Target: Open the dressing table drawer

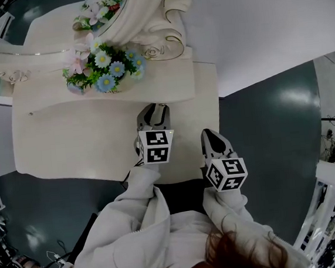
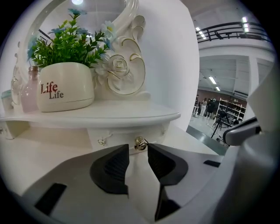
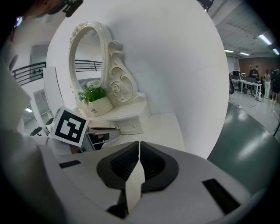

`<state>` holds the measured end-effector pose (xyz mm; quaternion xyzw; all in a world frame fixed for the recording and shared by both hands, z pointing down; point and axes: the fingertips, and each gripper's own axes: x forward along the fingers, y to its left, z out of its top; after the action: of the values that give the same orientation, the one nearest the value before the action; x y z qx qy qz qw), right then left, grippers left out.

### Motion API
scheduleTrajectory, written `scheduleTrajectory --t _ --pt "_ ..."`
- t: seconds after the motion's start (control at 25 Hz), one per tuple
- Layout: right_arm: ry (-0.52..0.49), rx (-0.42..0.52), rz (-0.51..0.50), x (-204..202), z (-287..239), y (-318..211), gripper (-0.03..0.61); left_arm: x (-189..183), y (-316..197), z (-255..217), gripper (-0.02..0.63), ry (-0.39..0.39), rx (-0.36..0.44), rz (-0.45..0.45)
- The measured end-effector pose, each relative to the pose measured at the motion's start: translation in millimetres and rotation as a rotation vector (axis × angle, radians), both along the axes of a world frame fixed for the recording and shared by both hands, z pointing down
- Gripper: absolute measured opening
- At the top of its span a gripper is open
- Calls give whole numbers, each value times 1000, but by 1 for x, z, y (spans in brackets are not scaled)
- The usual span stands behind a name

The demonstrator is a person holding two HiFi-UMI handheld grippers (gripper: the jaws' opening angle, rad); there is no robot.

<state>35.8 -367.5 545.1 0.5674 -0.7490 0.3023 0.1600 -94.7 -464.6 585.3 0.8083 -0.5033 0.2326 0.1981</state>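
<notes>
Drawer (image 2: 114, 136): appears shut, beneath the shelf (image 2: 100, 114); small knob (image 2: 140, 143) on its front.
Left tongs (image 2: 138, 153): jaws apart, empty; knob just beyond the tips at 12 o'clock.
Right tongs (image 3: 138, 162): jaws together, empty.
Risk: closing short of the knob would grasp nothing; a small knob may slip out on pulling.

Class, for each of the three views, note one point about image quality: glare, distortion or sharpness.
Head view: a pale glare patch on the dark floor, flowers sharp. Left gripper view: fisheye with black corners, yet the pot lettering reads crisply. Right gripper view: the same fisheye bows the white wall edge into a curve.
</notes>
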Motion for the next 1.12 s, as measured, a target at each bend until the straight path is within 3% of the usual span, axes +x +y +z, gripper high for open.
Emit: scheduleTrajectory --t 0.12,1.12 --pt "-8 -5 10 1 2 2 37 6 0 2 94 1 -10 8" --pt "-26 2 -5 -8 0 24 37 7 30 1 84 16 -4 67"
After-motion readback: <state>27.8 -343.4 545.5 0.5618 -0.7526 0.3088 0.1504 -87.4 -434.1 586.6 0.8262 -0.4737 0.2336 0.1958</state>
